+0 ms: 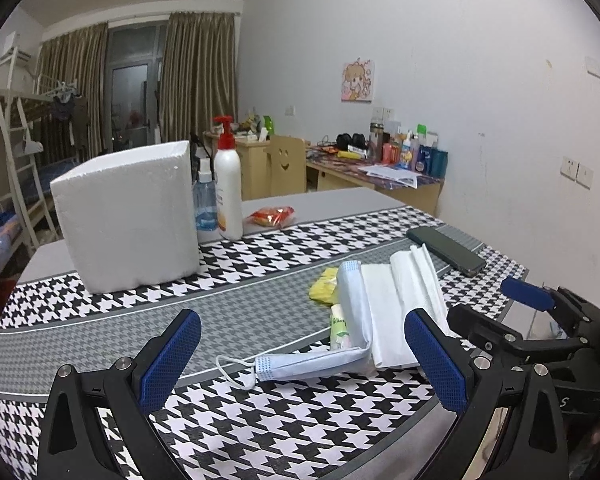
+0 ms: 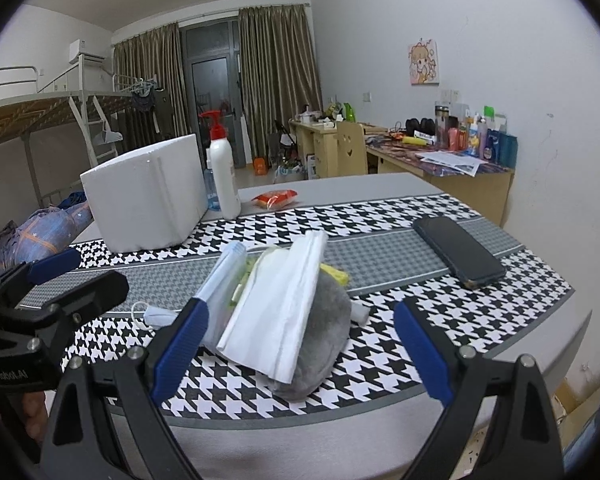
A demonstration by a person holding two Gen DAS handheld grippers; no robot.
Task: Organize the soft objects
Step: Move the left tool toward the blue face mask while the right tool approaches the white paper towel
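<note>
A heap of soft items lies on the houndstooth table runner. In it are a blue face mask with its ear loop trailing left, a white folded mask, a yellow cloth, a small green tissue pack and a grey plush pad, which only the right wrist view shows. My left gripper is open, its fingers either side of the blue mask. My right gripper is open around the heap's near side. Nothing is held.
A white foam box stands at the back left, with a lotion pump bottle and a blue spray bottle beside it. A red snack packet lies behind. A dark phone lies to the right.
</note>
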